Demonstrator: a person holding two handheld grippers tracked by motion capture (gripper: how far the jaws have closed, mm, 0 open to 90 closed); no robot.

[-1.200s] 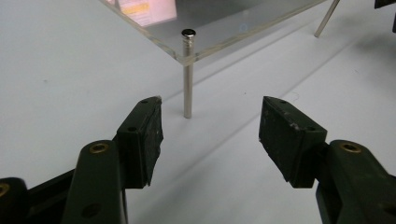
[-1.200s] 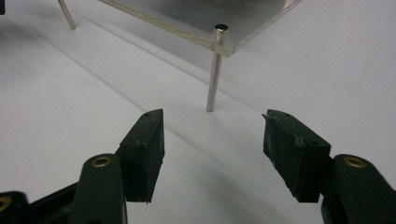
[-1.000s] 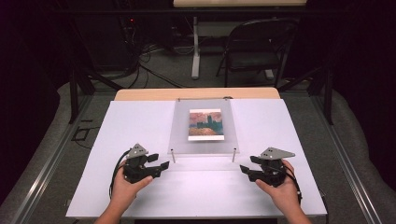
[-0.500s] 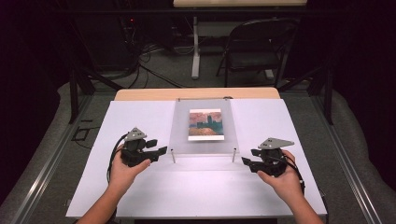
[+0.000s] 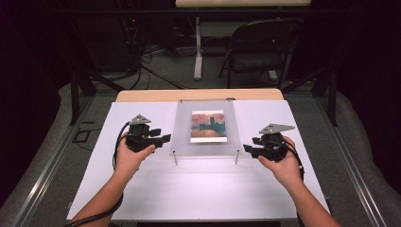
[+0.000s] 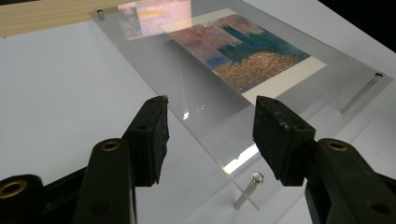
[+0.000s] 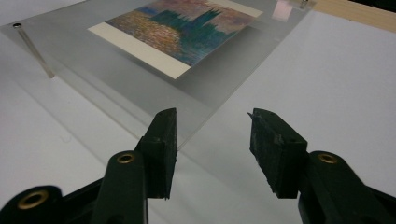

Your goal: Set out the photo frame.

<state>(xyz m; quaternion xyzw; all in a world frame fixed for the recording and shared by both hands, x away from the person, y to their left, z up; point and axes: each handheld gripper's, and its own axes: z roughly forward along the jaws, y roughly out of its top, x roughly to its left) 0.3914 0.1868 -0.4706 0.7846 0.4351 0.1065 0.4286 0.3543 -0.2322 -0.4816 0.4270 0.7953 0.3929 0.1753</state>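
1. Both hands have pushed up the table since a second ago: the left gripper (image 5: pixel 163 138) went from the front left toward the left edge of the clear acrylic sheet (image 5: pixel 182 123), and the right gripper (image 5: pixel 246 149) came in toward its right edge.
2. Jaws on both have been closing a bit during that move, but they're not clamped on anything. In the left gripper view the two black jaws stand apart with the sheet's (image 6: pixel 205 126) edge running between them, no pad pressing on it as far as I can see.
3. Same deal in the right gripper view: jaws apart, sheet's (image 7: pixel 196 100) corner edge near the left jaw and poking toward the gap, no grip.
4. That sheet sits at about 12 o'clock from the middle of the white table (image 5: pixel 208 189), raised on small metal standoff posts (image 5: pixel 175 157), reaching up toward the wooden strip (image 5: pixel 142 96) at the far edge.
5. Under it lies a painting print (image 5: pixel 208 126), orange and teal.
6. Left gripper is at 9 o'clock of the sheet, right one at roughly 4 o'clock.
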